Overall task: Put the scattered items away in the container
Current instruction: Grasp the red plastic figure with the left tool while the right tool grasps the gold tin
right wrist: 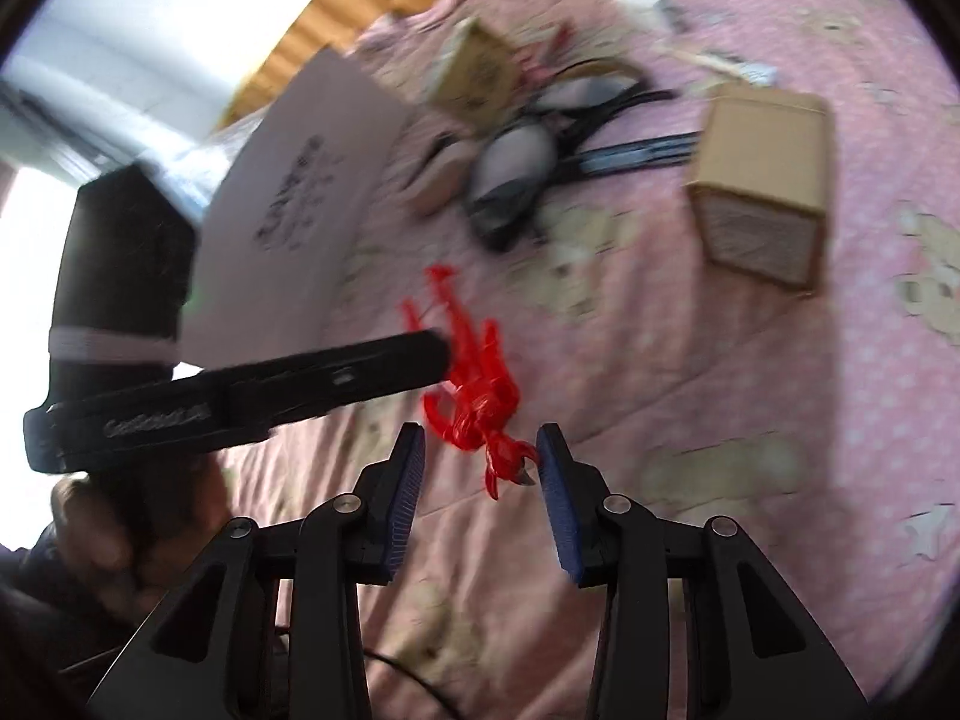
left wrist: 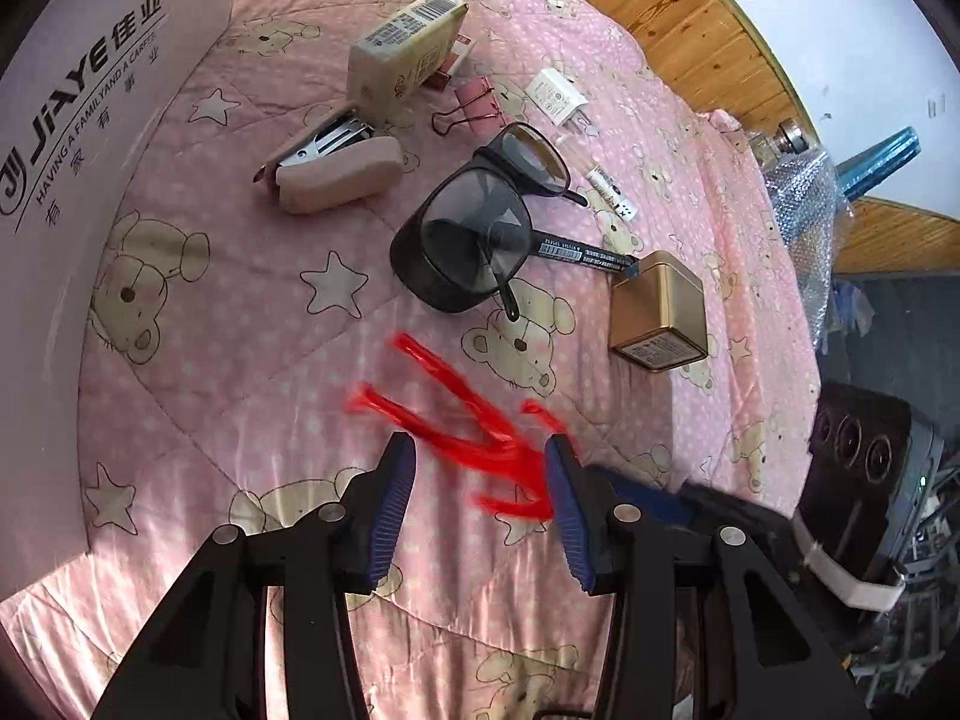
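Left hand-held gripper [left wrist: 480, 504]: mine, jaws spread, released, holding nothing.
Right hand-held gripper [right wrist: 480, 492]: spread too, flanking the crumpled red plastic wrapper [right wrist: 480, 384] on the pink bear-print quilt [right wrist: 690, 390].
Container: white printed cardboard box [left wrist: 78, 138], far left.
Risk: both grippers converging; I'd say they could collide.
Views: right blurred; left sharp, shows black sunglasses [left wrist: 474, 228].

Around the 1 pair of black glasses [left wrist: 480, 228] are counted 1 white container [left wrist: 66, 120], 1 gold tin [left wrist: 660, 312], 1 pink stapler [left wrist: 336, 168], 1 cream box [left wrist: 402, 42], 1 pink binder clip [left wrist: 474, 108], 1 white charger [left wrist: 555, 97] and 1 red plastic strip [left wrist: 462, 414].
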The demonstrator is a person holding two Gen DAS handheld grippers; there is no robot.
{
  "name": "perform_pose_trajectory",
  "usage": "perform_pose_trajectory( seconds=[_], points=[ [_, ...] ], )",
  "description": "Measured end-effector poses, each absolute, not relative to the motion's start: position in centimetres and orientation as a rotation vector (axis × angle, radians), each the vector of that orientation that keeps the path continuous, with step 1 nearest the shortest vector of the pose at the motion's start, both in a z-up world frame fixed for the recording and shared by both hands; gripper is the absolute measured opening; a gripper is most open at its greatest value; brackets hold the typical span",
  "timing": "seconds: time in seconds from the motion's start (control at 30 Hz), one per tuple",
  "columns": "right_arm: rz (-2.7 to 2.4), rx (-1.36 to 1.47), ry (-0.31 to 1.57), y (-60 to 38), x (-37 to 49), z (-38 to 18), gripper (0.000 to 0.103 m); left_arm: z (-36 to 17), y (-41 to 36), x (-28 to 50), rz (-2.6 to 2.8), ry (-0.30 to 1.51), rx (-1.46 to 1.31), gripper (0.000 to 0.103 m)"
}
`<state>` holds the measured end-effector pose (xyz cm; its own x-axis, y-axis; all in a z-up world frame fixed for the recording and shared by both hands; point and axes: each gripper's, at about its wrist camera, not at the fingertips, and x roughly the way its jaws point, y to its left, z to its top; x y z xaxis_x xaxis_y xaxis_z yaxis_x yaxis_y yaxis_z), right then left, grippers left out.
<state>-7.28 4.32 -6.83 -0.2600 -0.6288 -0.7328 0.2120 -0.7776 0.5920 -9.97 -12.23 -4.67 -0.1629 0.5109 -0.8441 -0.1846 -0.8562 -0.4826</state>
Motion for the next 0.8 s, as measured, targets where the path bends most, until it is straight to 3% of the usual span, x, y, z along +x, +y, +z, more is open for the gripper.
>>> perform_pose_trajectory(
  seconds=[0.2, 0.27, 0.37, 0.47, 0.57, 0.8],
  points=[
    [-2.405, 1.484, -0.465, 6.9, -7.7, -5.2, 0.045, -5.1, -11.5, -9.8, 2.074, -0.348, -1.694, 0.051],
    [-2.515, 1.481, -0.466, 8.2, -7.9, -4.3, 0.056, -5.3, -10.8, -9.9, 2.093, -0.308, -1.718, 0.052],
    [-2.610, 1.475, -0.518, 9.3, -8.5, -3.8, 0.065, -5.5, -9.3, -10.2, 2.142, -0.250, -1.728, 0.052],
    [-2.618, 1.490, -0.537, 9.8, -10.5, -4.5, 0.065, -5.5, -7.9, -10.3, 2.205, -0.141, -1.693, 0.052],
    [-2.653, 1.545, -0.533, 9.9, -11.8, -5.3, 0.065, -5.5, -7.5, -10.2, 2.265, -0.048, -1.663, 0.033],
    [-2.685, 1.573, -0.527, 11.1, -11.2, -4.9, 0.055, -5.3, -10.4, -10.4, 2.248, -0.213, -1.708, 0.031]
  ],
)
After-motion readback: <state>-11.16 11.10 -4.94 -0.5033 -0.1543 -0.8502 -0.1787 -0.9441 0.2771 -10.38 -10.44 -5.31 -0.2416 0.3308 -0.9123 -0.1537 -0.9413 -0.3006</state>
